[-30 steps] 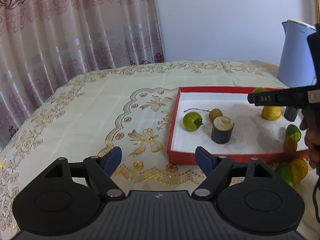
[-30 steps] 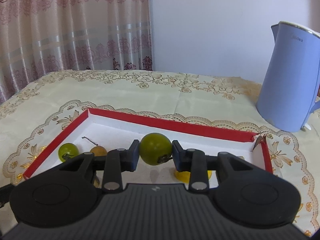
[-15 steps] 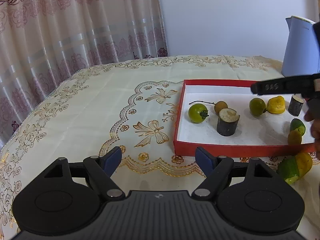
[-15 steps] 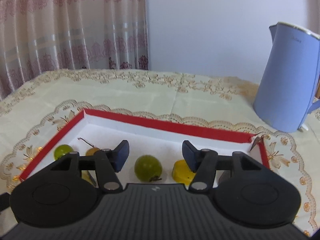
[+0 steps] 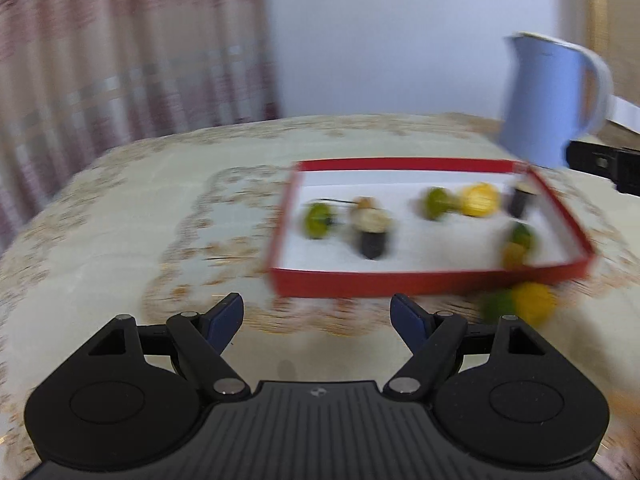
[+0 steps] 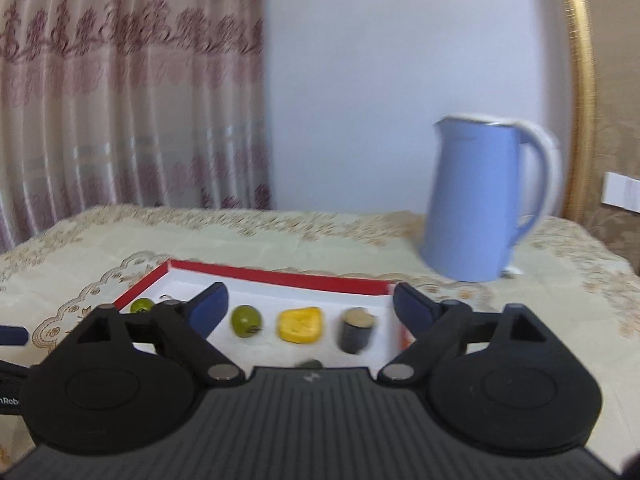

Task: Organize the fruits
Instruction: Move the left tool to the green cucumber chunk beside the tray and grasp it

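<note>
Right claw [image 6: 310,306]: fingers spread wide, holding nothing. Green fruit [image 6: 246,321], yellow fruit [image 6: 300,325] and dark stub [image 6: 357,330] lie in a row between its fingers, inside the red tray [image 6: 280,276].

Left claw [image 5: 318,312]: also wide, nothing held, near side of tray [image 5: 420,282], apart from it.

Left view blurred; fruit shapes unclear. Approx. eight pcs in tray. Two more, green [image 5: 496,306] and yellow [image 5: 534,303], sit on the cloth [image 5: 120,220] just outside the near wall. Blue kettle [image 6: 476,200] stands behind tray.

Both wrist views low over table, facing red tray [image 5: 432,282] [image 6: 280,276], shared.
</note>
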